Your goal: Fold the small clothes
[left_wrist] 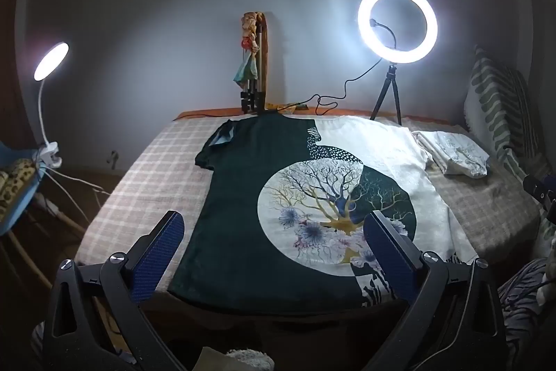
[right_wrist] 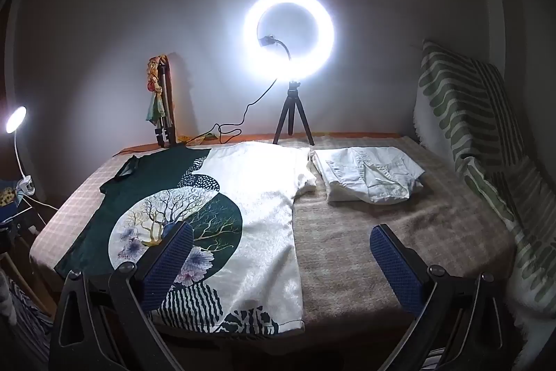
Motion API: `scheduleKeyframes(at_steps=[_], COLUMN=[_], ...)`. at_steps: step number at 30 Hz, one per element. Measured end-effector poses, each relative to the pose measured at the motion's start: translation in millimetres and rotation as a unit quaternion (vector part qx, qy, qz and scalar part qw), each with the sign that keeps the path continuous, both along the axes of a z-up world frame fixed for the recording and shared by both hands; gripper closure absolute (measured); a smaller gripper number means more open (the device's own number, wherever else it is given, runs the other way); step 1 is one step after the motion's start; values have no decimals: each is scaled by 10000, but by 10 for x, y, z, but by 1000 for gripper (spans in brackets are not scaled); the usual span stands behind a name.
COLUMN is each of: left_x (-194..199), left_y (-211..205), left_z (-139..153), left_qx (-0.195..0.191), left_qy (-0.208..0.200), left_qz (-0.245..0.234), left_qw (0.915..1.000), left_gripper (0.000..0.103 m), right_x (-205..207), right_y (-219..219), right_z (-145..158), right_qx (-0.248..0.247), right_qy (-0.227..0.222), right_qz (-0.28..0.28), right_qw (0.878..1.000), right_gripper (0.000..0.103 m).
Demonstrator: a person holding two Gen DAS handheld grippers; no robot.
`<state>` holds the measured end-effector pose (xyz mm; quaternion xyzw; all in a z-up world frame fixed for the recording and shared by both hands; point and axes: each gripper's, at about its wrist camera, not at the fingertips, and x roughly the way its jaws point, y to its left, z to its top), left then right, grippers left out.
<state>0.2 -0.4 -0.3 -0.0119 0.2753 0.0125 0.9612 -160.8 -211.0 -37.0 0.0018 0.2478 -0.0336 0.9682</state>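
Note:
A T-shirt [left_wrist: 243, 214], dark green on the left half and white on the right with a round tree print, lies flat and spread on the checked table, collar at the far end; it also shows in the right wrist view [right_wrist: 264, 207]. My left gripper [left_wrist: 274, 225] is open and empty above the shirt's near hem. My right gripper [right_wrist: 281, 239] is open and empty above the shirt's right lower edge. A folded white garment [right_wrist: 368, 176] lies to the right of the shirt, also seen in the left wrist view [left_wrist: 451, 152].
A lit ring light on a tripod [right_wrist: 290, 33] and a doll on a stand [right_wrist: 158, 99] stand at the table's far edge, with a cable [right_wrist: 229, 131] between them. A clip lamp [left_wrist: 50, 61] is at the left. A striped cushion [right_wrist: 469, 113] leans at the right.

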Motion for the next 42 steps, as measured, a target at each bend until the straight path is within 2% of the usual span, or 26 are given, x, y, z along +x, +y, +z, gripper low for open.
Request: scheduleKeyframes(at_steps=[6, 12, 42], left_x=[-11, -2, -36], left_y=[9, 34, -38], left_z=[8, -3, 91], left_qx=[10, -86, -36], left_qy=[-10, -16, -147], left_qz=[96, 49, 54], left_qw=[10000, 10000, 9999], left_gripper=[0, 0, 0], right_x=[1, 35, 4], right_y=[55, 33, 29], right_z=[20, 11, 54], right_qx=[-143, -95, -64], right_qy=[34, 37, -32], right_qz=[-16, 12, -6], right_qw=[9999, 9999, 10000], right_gripper=[0, 0, 0])
